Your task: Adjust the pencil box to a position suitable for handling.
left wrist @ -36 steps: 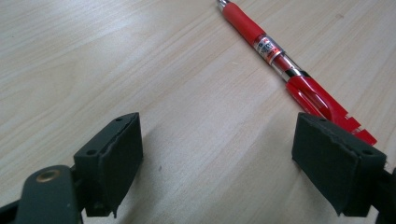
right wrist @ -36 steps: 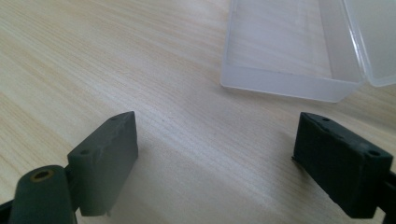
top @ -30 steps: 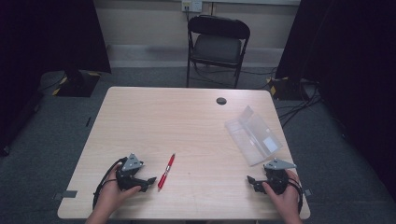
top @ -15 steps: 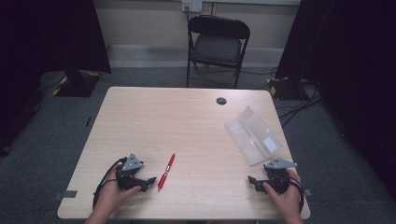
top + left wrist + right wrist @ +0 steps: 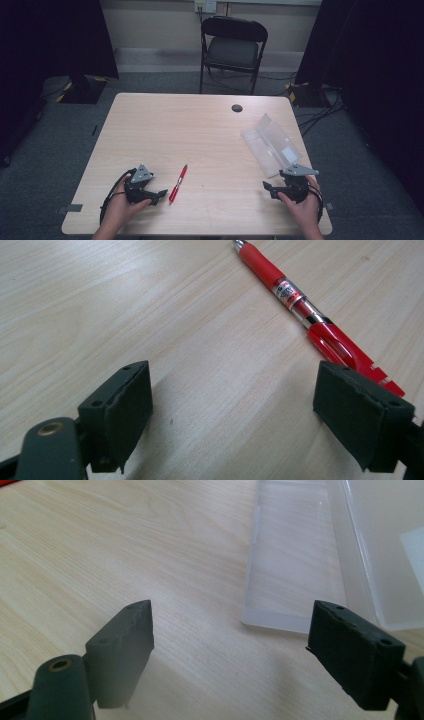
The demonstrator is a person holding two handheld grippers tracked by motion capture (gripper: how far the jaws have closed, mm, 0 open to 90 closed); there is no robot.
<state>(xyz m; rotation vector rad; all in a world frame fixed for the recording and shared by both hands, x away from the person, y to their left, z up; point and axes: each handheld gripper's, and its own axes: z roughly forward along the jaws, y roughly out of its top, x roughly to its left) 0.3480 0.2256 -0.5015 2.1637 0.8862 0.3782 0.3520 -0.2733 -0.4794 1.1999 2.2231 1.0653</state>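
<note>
A red pen (image 5: 178, 183) lies on the wooden table (image 5: 200, 135) near the front left, and its red barrel (image 5: 310, 320) runs past the right jaw in the left gripper view. My left gripper (image 5: 161, 193) rests on the table just left of the pen, open with nothing between its jaws (image 5: 232, 412). A clear plastic case (image 5: 271, 144) lies open at the right side of the table, its shallow lid (image 5: 295, 555) ahead of my right gripper (image 5: 227, 650). My right gripper (image 5: 267, 187) sits on the table below the case, open and empty.
A small dark round hole (image 5: 237, 108) marks the table's far edge. A black folding chair (image 5: 232, 47) stands behind the table. Cables lie on the grey floor at the right (image 5: 320, 107).
</note>
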